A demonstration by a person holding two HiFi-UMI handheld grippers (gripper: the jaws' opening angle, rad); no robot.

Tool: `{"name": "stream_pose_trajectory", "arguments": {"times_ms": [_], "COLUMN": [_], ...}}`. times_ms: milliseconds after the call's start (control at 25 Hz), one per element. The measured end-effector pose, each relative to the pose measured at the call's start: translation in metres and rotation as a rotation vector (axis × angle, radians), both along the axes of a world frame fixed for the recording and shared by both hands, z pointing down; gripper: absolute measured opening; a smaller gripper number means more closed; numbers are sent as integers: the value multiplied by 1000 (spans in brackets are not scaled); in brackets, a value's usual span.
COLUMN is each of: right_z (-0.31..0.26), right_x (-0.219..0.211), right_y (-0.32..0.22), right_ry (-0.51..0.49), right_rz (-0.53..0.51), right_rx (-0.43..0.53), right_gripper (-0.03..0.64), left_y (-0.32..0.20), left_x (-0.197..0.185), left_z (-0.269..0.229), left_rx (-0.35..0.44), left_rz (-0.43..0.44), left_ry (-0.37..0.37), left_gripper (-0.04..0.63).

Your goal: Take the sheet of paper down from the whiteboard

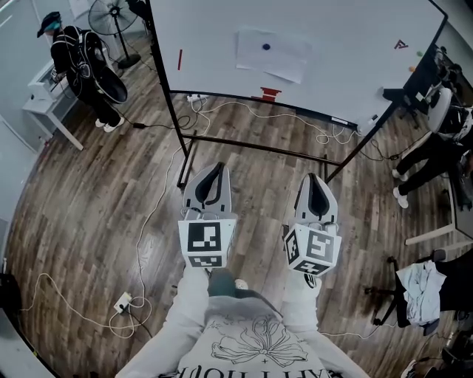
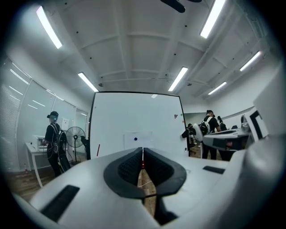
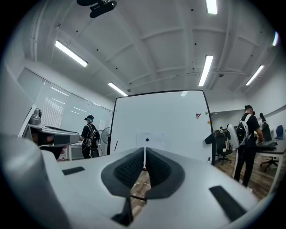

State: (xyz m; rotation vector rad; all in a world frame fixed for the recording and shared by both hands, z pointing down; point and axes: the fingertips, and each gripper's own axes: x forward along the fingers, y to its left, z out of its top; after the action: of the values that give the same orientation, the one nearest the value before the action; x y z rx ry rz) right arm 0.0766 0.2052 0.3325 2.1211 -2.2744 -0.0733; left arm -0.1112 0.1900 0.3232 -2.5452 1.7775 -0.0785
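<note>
A white sheet of paper [image 1: 271,54] hangs on the whiteboard [image 1: 325,44], pinned by a dark blue magnet [image 1: 266,46]. Both gripper views catch the same sheet of paper [image 2: 137,139] [image 3: 149,139] straight ahead, well beyond the jaws. My left gripper [image 1: 212,176] and right gripper [image 1: 316,184] are held side by side at waist height, pointing level at the board and some way short of it. Both are shut with nothing between the pads. From its own camera the left gripper [image 2: 143,154] shows its pads pressed together; the right gripper [image 3: 145,154] looks the same.
The whiteboard stands on a black frame [image 1: 259,144] over a wooden floor with trailing white cables [image 1: 148,214]. A red marker [image 1: 179,59] and red eraser [image 1: 270,93] sit on the board. A person [image 1: 81,66] stands by a fan [image 1: 112,18] at left; chairs and another person [image 1: 432,155] at right.
</note>
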Motion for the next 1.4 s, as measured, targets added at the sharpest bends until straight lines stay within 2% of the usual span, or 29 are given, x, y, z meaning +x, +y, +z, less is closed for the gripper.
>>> {"name": "stream_pose_trajectory", "arguments": {"times_ms": [360,440,480,560,1400], "right_z": [3,3,4,5,2], "right_x": [-1,-2,-2,0,10], "right_y": [-23,-35,-41,-57,-288], "right_ry": [1,-8,-15,-24,20], "right_rz": [-36,-55,-63,-64,50], "right_rx": [4,2,1,2,19], "right_gripper": [8,53,74,78,97], "left_y": [-20,-31,-38,-54,-303], "left_x": [4,4,5,8,29], "left_z": [2,3,4,5,-4], "left_rx": [10,10,8,7,42], "left_rz": [-31,-43,-42,-24,133], "left_ry": [23,33,38,46,42], "left_gripper": [8,9,17,90,131]}}
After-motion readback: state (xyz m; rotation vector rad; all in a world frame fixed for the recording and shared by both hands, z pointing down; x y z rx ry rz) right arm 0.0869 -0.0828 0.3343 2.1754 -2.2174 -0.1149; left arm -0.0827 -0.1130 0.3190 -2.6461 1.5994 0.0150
